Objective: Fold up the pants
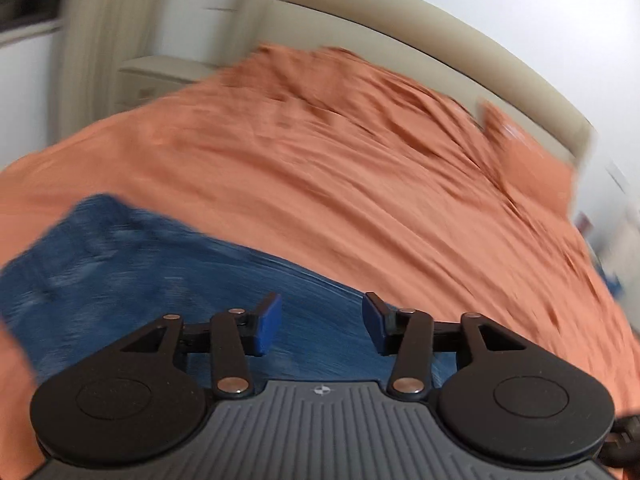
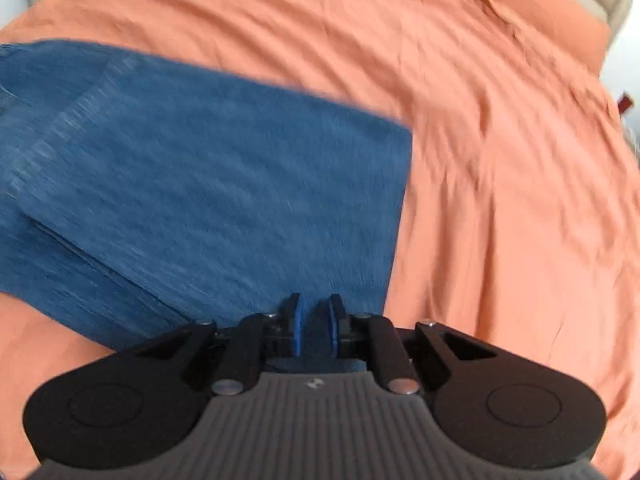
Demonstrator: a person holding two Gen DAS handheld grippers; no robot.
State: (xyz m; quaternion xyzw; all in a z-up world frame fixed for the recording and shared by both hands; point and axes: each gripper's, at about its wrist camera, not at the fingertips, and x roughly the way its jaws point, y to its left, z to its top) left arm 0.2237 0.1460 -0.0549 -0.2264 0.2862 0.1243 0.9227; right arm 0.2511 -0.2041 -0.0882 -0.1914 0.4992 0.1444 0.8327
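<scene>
Pants (image 2: 208, 168) lie folded on the orange bed (image 2: 500, 160), stretching toward ten o'clock from the right claw (image 2: 316, 330). Its jaws look nearly pressed together, a sliver apart, gripping nothing. The left claw (image 1: 322, 326) hangs spread above the denim.

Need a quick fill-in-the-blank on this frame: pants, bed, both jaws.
1. The blue pants lie on a bed sheet coloured ____.
2. The left gripper has its jaws ____, with nothing between them.
3. The right gripper has jaws nearly ____.
4. The pillow by the headboard is the same colour as the ____.

Missing: orange; open; shut; sheet
</scene>
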